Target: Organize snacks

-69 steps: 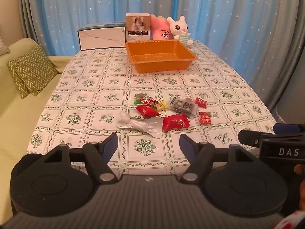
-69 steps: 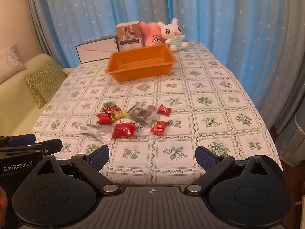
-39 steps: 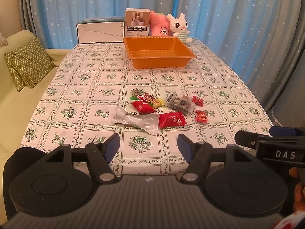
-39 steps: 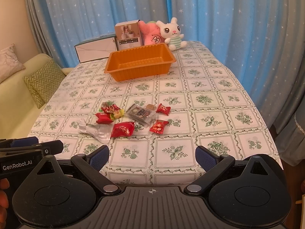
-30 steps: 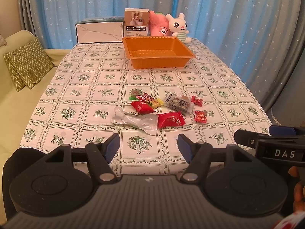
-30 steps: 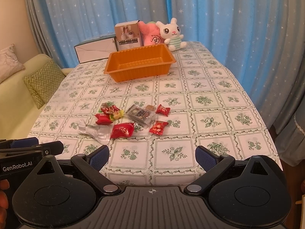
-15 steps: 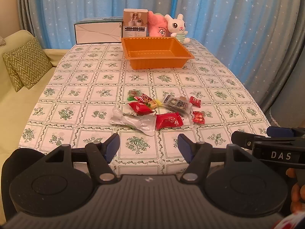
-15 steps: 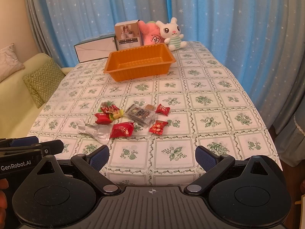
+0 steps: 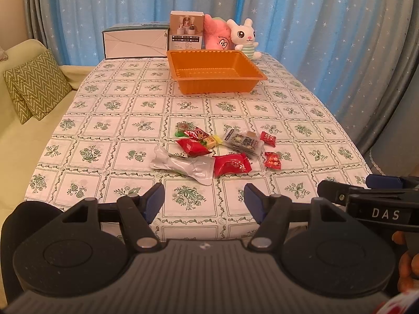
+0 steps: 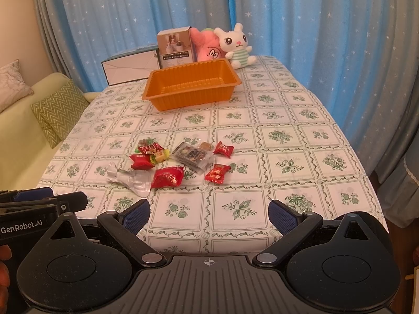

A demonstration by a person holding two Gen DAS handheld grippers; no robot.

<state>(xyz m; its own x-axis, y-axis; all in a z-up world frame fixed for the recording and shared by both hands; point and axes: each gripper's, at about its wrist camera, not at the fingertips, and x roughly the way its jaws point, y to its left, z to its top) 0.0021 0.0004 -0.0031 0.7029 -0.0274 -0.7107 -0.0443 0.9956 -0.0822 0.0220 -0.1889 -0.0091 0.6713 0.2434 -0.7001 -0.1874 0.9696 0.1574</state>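
Several snacks lie in a loose pile on the patterned tablecloth: a silver pouch (image 9: 183, 166) (image 10: 131, 179), a big red packet (image 9: 231, 164) (image 10: 167, 177), a clear dark-printed bag (image 9: 242, 141) (image 10: 192, 154), small red candies (image 9: 272, 160) (image 10: 217, 174) and a yellow sweet (image 9: 210, 141). An empty orange tray (image 9: 214, 72) (image 10: 191, 85) stands farther back. My left gripper (image 9: 204, 202) is open and empty, near the table's front edge, short of the pile. My right gripper (image 10: 209, 214) is open and empty, to the right of it.
Behind the tray stand a white box (image 9: 134, 43), a small product carton (image 9: 186, 30), a pink plush (image 9: 216, 36) and a white rabbit plush (image 9: 244, 38). A sofa with a zigzag cushion (image 9: 34, 83) runs along the table's left side. Blue star curtains (image 10: 314, 39) hang behind and right.
Both grippers have stayed open and empty. The left view has drifted slightly, the pile sitting a little more to the left and nearer. The snacks have not moved.
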